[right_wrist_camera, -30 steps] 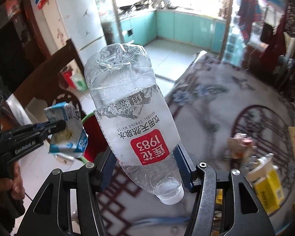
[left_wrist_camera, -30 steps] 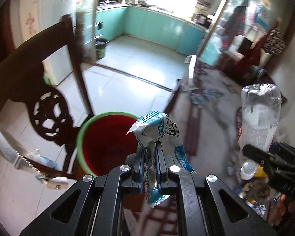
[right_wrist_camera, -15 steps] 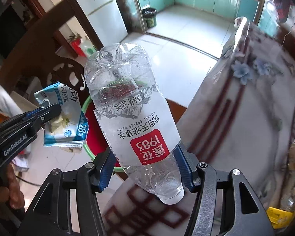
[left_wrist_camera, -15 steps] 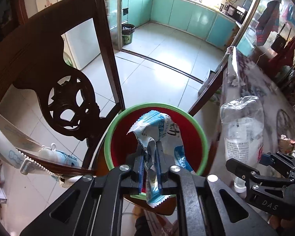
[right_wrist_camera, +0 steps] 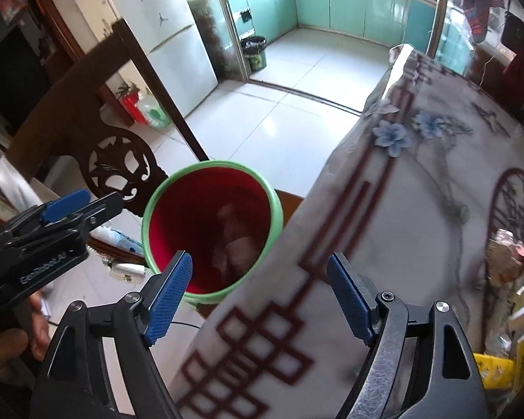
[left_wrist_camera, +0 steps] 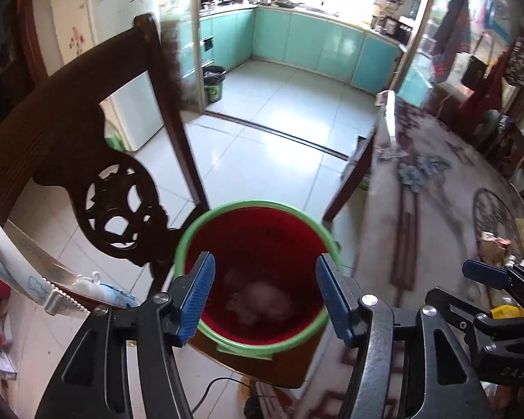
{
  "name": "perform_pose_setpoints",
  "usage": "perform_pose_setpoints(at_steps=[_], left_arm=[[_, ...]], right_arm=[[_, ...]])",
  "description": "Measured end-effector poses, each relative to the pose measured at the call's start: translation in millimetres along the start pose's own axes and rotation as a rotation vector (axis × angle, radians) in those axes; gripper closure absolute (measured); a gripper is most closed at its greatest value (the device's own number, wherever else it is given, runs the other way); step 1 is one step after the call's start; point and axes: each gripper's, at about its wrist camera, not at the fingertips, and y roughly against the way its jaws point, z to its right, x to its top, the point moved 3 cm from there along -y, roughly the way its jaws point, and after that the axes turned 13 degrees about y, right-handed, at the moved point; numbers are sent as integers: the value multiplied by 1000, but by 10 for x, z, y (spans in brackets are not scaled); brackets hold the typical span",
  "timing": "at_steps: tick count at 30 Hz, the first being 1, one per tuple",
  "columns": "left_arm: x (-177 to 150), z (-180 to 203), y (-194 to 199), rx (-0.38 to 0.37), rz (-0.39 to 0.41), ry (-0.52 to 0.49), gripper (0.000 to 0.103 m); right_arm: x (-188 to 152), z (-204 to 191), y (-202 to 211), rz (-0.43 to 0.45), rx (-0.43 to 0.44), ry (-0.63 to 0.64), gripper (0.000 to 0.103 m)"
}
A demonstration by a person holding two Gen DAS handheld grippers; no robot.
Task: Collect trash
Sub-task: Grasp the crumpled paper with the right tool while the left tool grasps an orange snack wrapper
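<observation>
Pale floor tiles ran back toward a kitchen with teal cabinets, and a dark carved chair (left_wrist_camera: 97,174) stood beside the table (right_wrist_camera: 419,209) with its patterned cloth. Just below the table edge sat the red bucket (left_wrist_camera: 188,241) with a green rim, blurred crumpled trash (left_wrist_camera: 258,300) lying at its bottom. The left gripper (left_wrist_camera: 263,300) hung directly over the bucket mouth, its jaws having just been opening, spread with nothing between them. The right gripper (right_wrist_camera: 260,300) straddled the table edge beside the bucket, its jaws likewise having just opened and empty. More litter (right_wrist_camera: 506,265) remained at the table's right side, well apart from both pairs of fingers. Such wrappers and packets were probably light, soft and crinkly, best pinched at a raised fold or edge; a slick film could slip.
</observation>
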Motion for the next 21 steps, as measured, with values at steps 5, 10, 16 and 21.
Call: perform_pose_setpoints(at_steps=[5,10,16,21], left_arm=[[-213,458,266,-63,10,-47,44],[-516,1034,487,-142,13,-116,44],[-1041,1825,693,-238,-17,-226,44],[-1616,2443,786,-319,-82,-330,43]], right_arm=[[-287,209,391,23,-28,8,23],[-857,746,809,7,-129,-65,22],[-1641,1482,1298,-36,-259,-211,22],[-2232,1993,1509,-86,-336,-318,20]])
